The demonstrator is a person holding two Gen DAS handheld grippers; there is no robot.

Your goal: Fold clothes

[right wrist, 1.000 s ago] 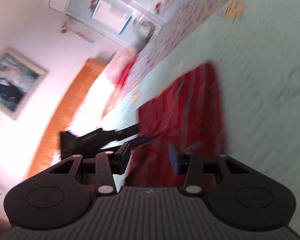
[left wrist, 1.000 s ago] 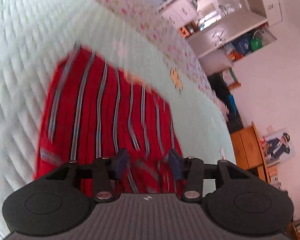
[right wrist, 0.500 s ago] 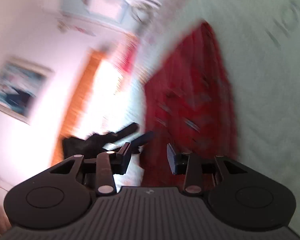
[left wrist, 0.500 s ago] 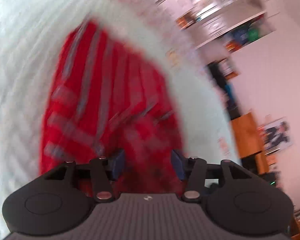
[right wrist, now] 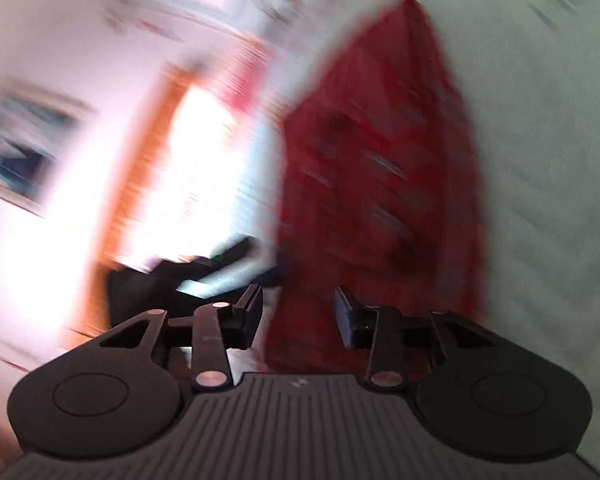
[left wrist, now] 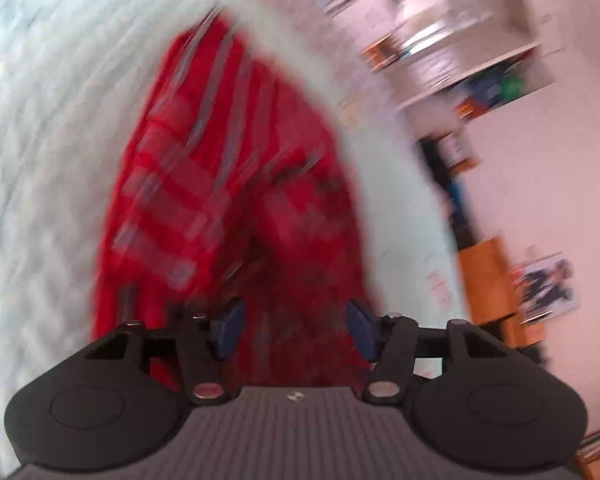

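The red striped garment (left wrist: 236, 208) lies on the pale green bedspread (left wrist: 40, 160), spread lengthwise away from both grippers. Grey stripes run along its far half and across a folded-over part on the near left. Everything is smeared by motion blur, so I cannot make out its collar, sleeves or exact edges, and its near end is cut off behind the gripper bodies.

The left gripper (left wrist: 294, 330) hangs over the near end of the cloth, its jaws apart and having just widened; red fabric shows in the gap, but I cannot tell whether the blue pads (left wrist: 228, 330) touch it.

The right gripper (right wrist: 298, 316) sits at the garment's near left edge, jaws apart with no cloth clearly pinched. In that view the left gripper (right wrist: 196, 276) is a dark blur beyond it.

A blurred shelf unit (left wrist: 452, 52), a wooden cabinet (left wrist: 488, 280) and a framed picture (right wrist: 20, 160) line the walls.
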